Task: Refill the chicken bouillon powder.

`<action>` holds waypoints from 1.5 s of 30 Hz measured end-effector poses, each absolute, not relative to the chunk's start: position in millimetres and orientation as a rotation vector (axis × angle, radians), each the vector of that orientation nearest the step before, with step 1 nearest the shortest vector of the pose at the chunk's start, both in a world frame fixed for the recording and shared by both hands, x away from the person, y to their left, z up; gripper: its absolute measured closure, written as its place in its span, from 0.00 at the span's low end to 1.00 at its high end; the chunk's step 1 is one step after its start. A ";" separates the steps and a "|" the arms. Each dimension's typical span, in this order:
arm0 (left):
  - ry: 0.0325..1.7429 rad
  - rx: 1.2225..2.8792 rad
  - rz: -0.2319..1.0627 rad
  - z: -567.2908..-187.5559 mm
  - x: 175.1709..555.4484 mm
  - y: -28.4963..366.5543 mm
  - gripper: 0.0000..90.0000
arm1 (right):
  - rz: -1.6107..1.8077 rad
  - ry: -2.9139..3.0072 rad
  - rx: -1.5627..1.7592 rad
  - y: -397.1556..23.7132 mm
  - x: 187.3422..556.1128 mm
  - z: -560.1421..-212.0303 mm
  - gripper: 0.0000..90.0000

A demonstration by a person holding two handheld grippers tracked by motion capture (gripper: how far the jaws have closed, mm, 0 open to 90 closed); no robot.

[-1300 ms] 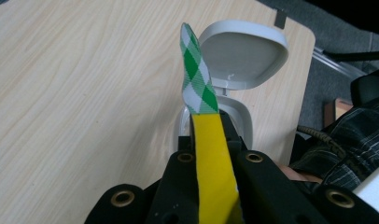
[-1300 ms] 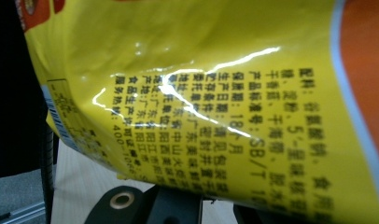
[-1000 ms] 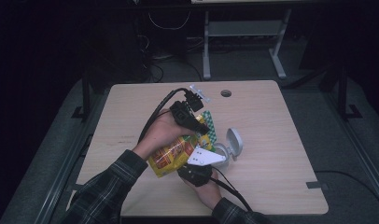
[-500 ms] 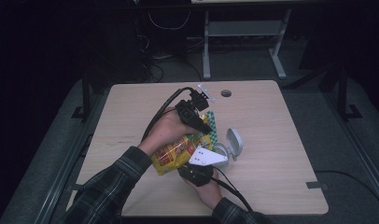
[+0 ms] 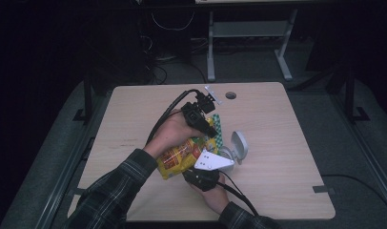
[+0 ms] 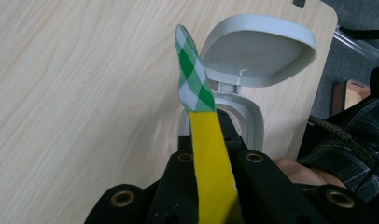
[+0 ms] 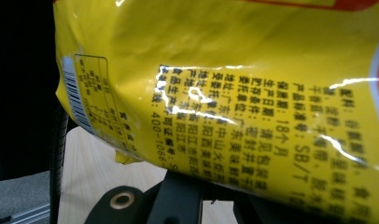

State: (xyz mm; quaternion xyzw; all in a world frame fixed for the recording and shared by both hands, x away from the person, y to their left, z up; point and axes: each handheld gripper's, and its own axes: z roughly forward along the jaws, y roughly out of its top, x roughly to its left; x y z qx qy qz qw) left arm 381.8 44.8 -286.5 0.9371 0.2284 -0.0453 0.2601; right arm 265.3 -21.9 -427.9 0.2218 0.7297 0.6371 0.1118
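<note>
Yellow snack bag (image 5: 182,155): held above the middle of the table between both grippers, lying roughly along the line from the near gripper to the far one. Glossy yellow film with red and orange print on its face; black printed text and a barcode show on the side seen in the right gripper view (image 7: 234,93).
Bag's sealed end (image 6: 193,79): a flat strip, yellow lower down and green-and-white checked at the tip, standing up from between the left gripper's jaws and curling slightly at the top.
Left gripper (image 5: 207,125): at the far end of the bag, in the person's left hand (image 5: 170,136). Jaws brought together and clamped on the bag's sealed strip, as the left gripper view shows.
Right gripper (image 5: 201,167): at the near end of the bag, grey three-cornered plate on top, held in the right hand (image 5: 214,193). Jaws closed on the bag's lower edge; the film bulges over them in the right gripper view.
Grey container (image 5: 234,150): small, on the table just right of the bag, hinged lid (image 6: 260,49) flipped open and standing up.
Table (image 5: 287,143): light wood top.
Sleeves (image 5: 113,193): dark plaid, entering from the bottom of the high view.
</note>
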 end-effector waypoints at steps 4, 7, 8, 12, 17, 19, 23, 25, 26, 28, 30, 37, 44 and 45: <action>0.616 2.546 -0.123 -286.1 382.0 43.2 1.00 | 1.872 2.144 0.651 -23.0 265.6 -427.5 1.00; 0.616 2.547 -0.124 -285.9 382.1 43.1 1.00 | 1.873 2.143 0.652 -23.0 265.6 -427.2 1.00; 0.616 2.545 -0.125 -285.9 382.0 43.3 1.00 | 1.874 2.143 0.650 -22.9 265.6 -427.2 1.00; 0.616 2.545 -0.121 -285.9 381.5 43.5 1.00 | 1.876 2.141 0.650 -22.4 265.3 -427.1 1.00; 0.620 2.546 -0.119 -286.1 381.5 43.5 1.00 | 1.878 2.141 0.649 -22.1 265.5 -427.3 1.00; 0.626 2.547 -0.120 -286.4 381.4 43.4 1.00 | 1.882 2.140 0.651 -21.9 265.4 -427.3 1.00; 0.625 2.559 -0.122 -287.4 382.0 43.1 1.00 | 1.882 2.139 0.644 -21.3 264.7 -427.2 1.00; 0.625 2.561 -0.118 -287.5 381.8 42.7 1.00 | 1.884 2.139 0.645 -21.2 264.4 -427.2 1.00; 0.626 2.559 -0.117 -287.4 381.6 42.5 1.00 | 1.886 2.139 0.645 -21.2 264.4 -427.2 1.00; 0.631 2.558 -0.118 -287.3 381.3 42.0 1.00 | 1.887 2.139 0.644 -21.5 264.4 -426.9 1.00; 0.634 2.563 -0.118 -287.2 381.4 41.5 1.00 | 1.890 2.137 0.645 -21.7 264.4 -426.8 1.00; 0.638 2.572 -0.119 -288.5 382.4 39.9 1.00 | 1.901 2.135 0.652 -21.8 264.6 -427.1 1.00; 0.644 2.582 -0.127 -289.7 383.7 38.6 1.00 | 1.912 2.132 0.661 -21.8 264.1 -427.3 1.00; 0.644 2.583 -0.126 -289.6 383.7 38.3 1.00 | 1.914 2.131 0.661 -22.0 264.2 -427.4 1.00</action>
